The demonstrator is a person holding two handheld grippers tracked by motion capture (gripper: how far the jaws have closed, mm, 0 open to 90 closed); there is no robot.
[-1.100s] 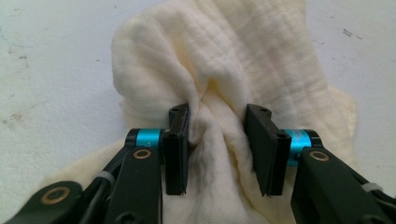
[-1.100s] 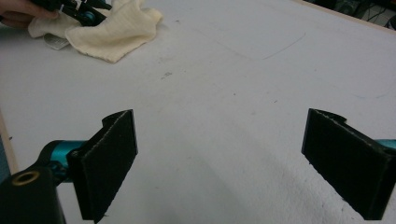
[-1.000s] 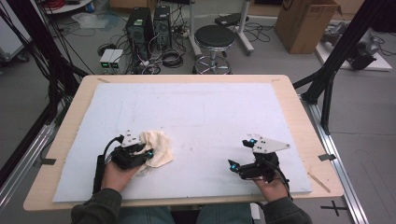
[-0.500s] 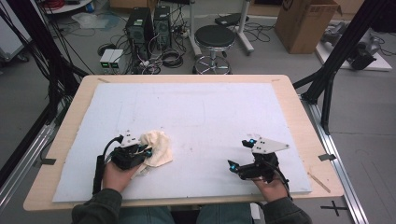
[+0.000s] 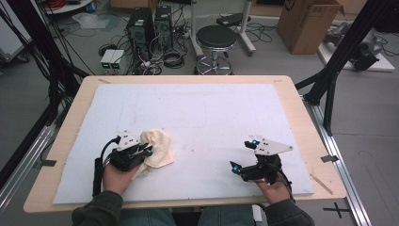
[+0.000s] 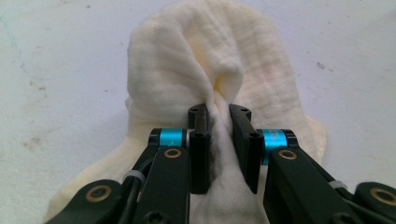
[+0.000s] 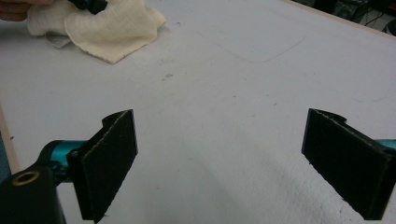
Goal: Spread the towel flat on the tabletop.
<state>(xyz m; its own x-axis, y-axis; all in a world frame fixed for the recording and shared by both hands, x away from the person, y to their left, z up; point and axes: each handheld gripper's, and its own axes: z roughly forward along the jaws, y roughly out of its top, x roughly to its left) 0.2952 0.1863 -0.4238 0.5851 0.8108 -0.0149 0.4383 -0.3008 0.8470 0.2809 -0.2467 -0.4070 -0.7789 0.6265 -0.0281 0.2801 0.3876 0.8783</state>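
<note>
Cream cloth (image 5: 156, 147), crumpled near the bench's (image 5: 188, 81) front-left corner, its long axis running from the front edge toward the far edge. The left hand-held gripper (image 6: 218, 122), whose jaws have just been closing, pinches a raised fold at the cloth's near end. The right hand-held gripper (image 7: 219, 163) waits wide open and empty near the front-right corner, the cloth well apart to its left.

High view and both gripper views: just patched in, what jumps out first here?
The cream cloth, bunched at the near-left of the white table mat, stands out first. The left gripper has just been closing on it and now pinches a raised fold between its pads. The right gripper sits at the near-right over bare mat, jaws wide apart with nothing between them.
</note>
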